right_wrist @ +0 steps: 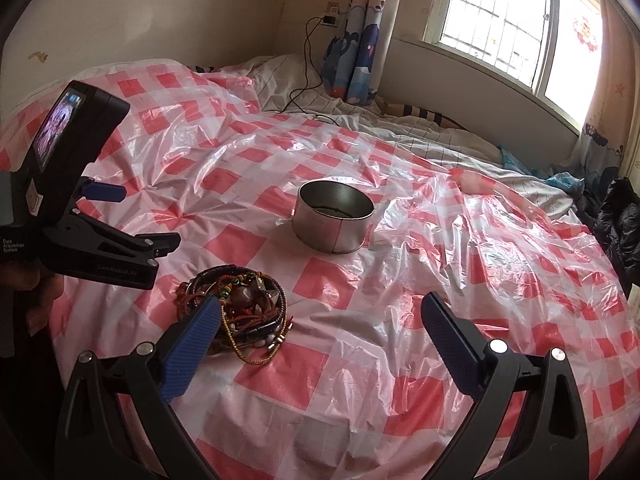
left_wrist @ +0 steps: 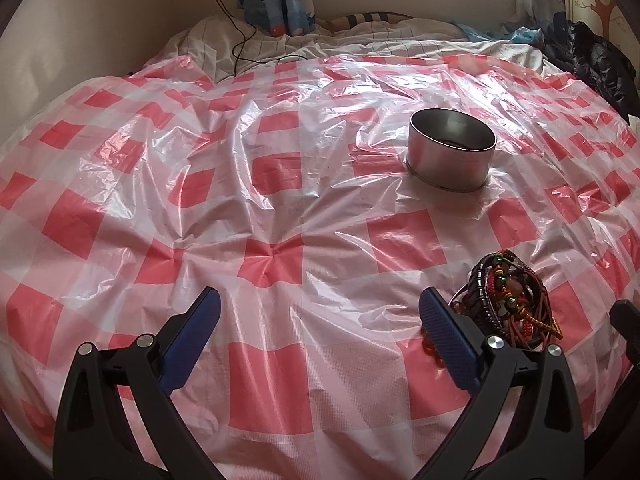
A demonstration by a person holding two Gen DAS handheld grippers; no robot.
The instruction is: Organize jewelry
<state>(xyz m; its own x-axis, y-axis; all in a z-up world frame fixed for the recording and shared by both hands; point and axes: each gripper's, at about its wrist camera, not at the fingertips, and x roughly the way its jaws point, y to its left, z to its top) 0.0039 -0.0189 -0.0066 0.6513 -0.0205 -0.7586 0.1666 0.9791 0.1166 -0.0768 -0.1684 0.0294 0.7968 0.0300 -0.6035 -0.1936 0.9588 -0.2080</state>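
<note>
Currently: tangled bracelets [right_wrist: 236, 312] heaped on bed's checked plastic sheet [right_wrist: 400, 312], near the tin [right_wrist: 334, 220] | left gripper [left_wrist: 320, 336], right gripper [right_wrist: 320, 332]: fingers wide apart, empty | risk: one pinch drags several; slick sheet bunches.

My right gripper [right_wrist: 320, 312], jaws apart, near the jewelry pile [right_wrist: 240, 312]; round metal tin [right_wrist: 334, 220] beyond the pile; my left gripper [right_wrist: 132, 220] left of it.
</note>
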